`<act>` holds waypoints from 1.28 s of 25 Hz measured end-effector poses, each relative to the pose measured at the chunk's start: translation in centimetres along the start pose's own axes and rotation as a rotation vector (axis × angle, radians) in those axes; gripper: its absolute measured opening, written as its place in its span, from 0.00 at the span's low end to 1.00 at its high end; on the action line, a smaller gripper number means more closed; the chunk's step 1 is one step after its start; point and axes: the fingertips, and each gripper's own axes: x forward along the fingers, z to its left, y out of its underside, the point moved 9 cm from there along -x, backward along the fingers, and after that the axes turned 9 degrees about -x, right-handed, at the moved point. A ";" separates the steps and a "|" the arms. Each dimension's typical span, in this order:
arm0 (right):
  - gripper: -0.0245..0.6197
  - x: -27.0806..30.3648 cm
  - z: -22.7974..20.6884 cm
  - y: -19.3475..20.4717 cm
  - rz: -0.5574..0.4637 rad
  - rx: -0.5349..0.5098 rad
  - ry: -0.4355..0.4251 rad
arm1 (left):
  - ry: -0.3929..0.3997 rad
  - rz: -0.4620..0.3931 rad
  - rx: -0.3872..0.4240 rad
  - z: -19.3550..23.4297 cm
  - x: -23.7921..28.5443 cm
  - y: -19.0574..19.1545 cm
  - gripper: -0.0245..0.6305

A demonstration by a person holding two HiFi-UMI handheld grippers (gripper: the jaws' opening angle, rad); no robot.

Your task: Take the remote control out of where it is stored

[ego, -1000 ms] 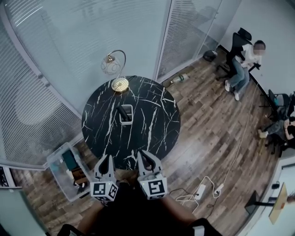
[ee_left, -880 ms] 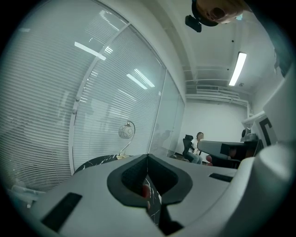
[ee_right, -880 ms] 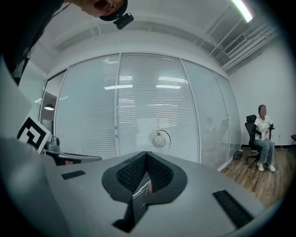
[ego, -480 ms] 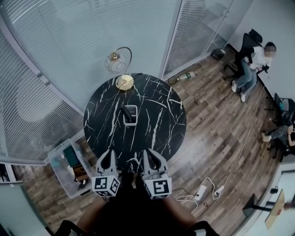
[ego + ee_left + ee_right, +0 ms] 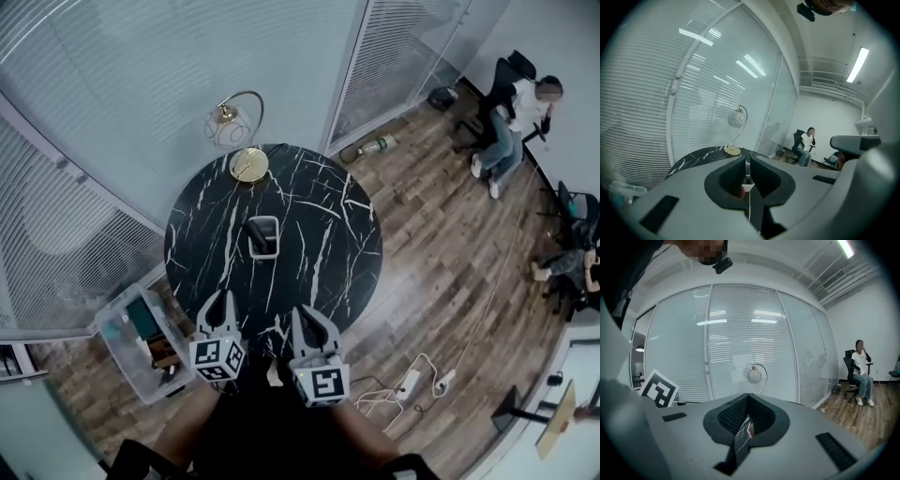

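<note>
Nothing is being lifted yet: the remote control (image 5: 257, 231) is standing in its white holder (image 5: 263, 253) mid-surface (image 5: 319, 253), while the left tongs (image 5: 218, 298) and right tongs (image 5: 302, 311) (both closed, empty) are hovering well short of that holder.

Ahead of my left tongs (image 5: 747, 160), the closed jaws hide nearly all the holder (image 5: 747, 183), leaving just a white sliver. From above, the remote (image 5: 257, 228) is too small to make out. My right tongs (image 5: 748, 395) block most of the table (image 5: 739, 434).
</note>
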 end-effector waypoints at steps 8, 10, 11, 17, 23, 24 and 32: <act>0.04 2.7 -1.0 1.4 0.025 0.021 0.019 | -0.027 0.058 -0.009 1.8 6.2 2.5 0.16; 0.04 3.2 -1.3 1.7 0.031 0.036 0.036 | -0.030 0.068 -0.003 2.0 7.9 2.9 0.18; 0.04 3.4 -1.4 1.9 0.035 0.041 0.039 | -0.033 0.070 -0.004 2.2 8.8 3.1 0.19; 0.04 4.9 -2.1 3.0 0.070 0.037 0.037 | -0.073 0.096 -0.047 3.2 13.9 3.8 0.25; 0.04 6.4 -2.9 3.9 0.098 0.073 0.058 | -0.113 0.143 -0.063 4.1 18.4 5.2 0.30; 0.04 6.7 -3.0 4.1 0.103 0.077 0.060 | -0.118 0.152 -0.065 4.2 19.0 5.4 0.30; 0.04 7.9 -3.8 5.9 0.140 0.099 0.072 | -0.143 0.212 -0.084 4.6 22.6 6.8 0.35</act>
